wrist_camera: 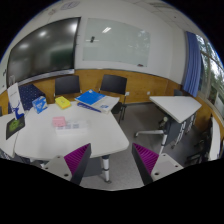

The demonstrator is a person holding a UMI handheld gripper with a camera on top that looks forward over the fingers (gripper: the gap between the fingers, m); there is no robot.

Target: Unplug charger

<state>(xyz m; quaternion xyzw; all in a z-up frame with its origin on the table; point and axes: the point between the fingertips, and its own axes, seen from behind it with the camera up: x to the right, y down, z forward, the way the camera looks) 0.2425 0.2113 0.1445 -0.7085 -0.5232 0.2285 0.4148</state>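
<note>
I cannot make out a charger or a plug anywhere. My gripper [111, 152] is held high above the floor and is open, its two magenta pads [76, 158] wide apart with nothing between them. Just ahead of the fingers is the near edge of a white table [70, 138], and its leg [107, 166] shows in the gap between them. On that table lie a blue flat item [92, 98], a yellow item [64, 102] and a small pink item [62, 122].
A blue box [30, 98] stands at the table's left end. Two dark chairs [113, 85] sit behind the table. Another white table [185, 105] stands to the right. A whiteboard [115, 42] and a dark screen [45, 50] hang on the far wall.
</note>
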